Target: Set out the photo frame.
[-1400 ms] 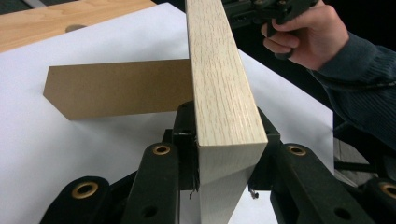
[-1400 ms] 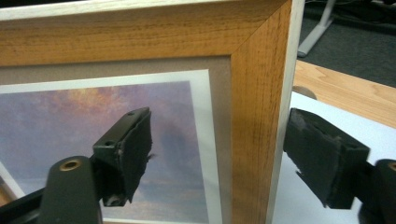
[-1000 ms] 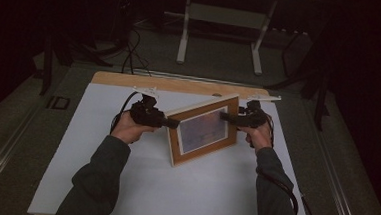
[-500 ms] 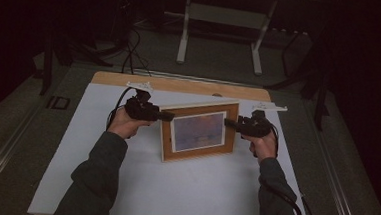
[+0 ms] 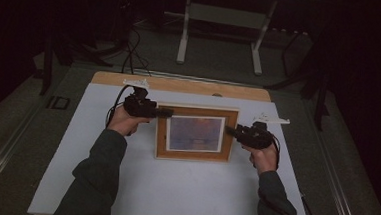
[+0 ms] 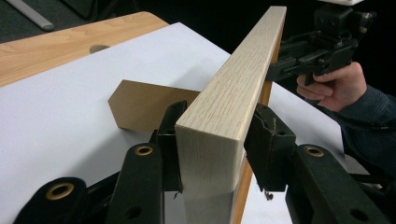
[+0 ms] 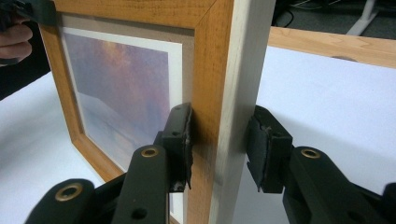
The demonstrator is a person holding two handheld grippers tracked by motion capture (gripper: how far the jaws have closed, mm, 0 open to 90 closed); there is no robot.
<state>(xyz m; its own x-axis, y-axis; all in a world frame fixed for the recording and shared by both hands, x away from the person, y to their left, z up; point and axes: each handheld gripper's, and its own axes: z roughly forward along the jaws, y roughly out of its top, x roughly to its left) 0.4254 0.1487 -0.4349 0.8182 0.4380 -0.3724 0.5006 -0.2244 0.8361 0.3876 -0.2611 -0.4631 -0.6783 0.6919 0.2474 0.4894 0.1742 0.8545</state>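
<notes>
A wooden picture frame with a purple-blue print stands upright on the white sheet, propped by its brown back stand. My left gripper straddles its upper left corner. Its jaws have just been opening, one pad rests on the back and the other stands slightly off the front. My right gripper straddles the frame's right edge. Its jaws have just been closing, with the front pad against the wood and a thin gap at the back pad. The right gripper also appears at the frame's far end.
The white sheet covers a light wooden tabletop whose bare strip with a round hole runs along the far edge. Beyond it stand a white table leg frame and cables on a dark floor. Open sheet lies in front of the frame.
The frame has swung from an angled stance to face the person squarely. The right hand moved right and toward the near edge, and its jaws narrowed around the frame's edge.
</notes>
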